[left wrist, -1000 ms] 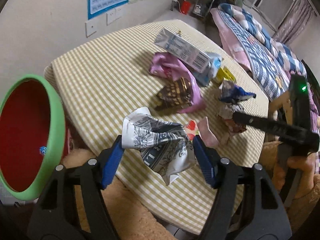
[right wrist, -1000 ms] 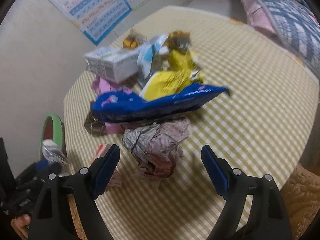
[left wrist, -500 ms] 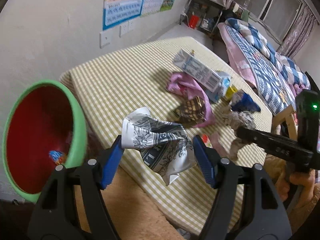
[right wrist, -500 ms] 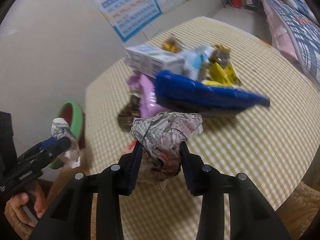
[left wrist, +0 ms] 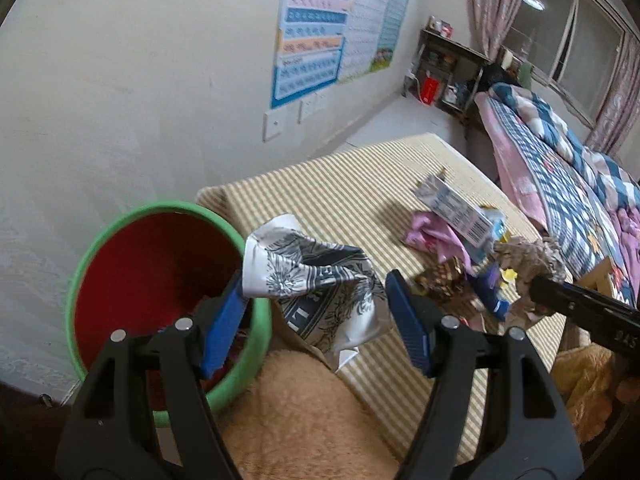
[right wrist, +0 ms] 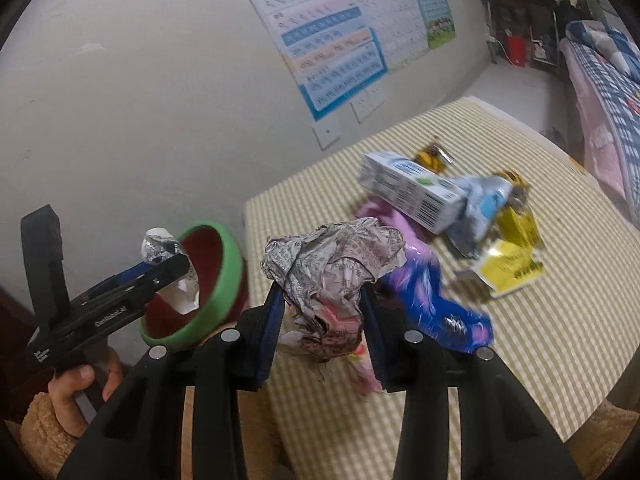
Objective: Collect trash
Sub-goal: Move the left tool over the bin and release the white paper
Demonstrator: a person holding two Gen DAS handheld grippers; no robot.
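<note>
Newspaper ball (right wrist: 328,280) sits squeezed between the closed-in blue pads of the right gripper (right wrist: 322,316), lifted above the checked table (right wrist: 560,320). The left gripper (left wrist: 316,312), half open, grips a black-and-white wrapper (left wrist: 316,280) just beside the green-rimmed bin (left wrist: 160,280). More trash (right wrist: 460,208) lies on the table.
</note>
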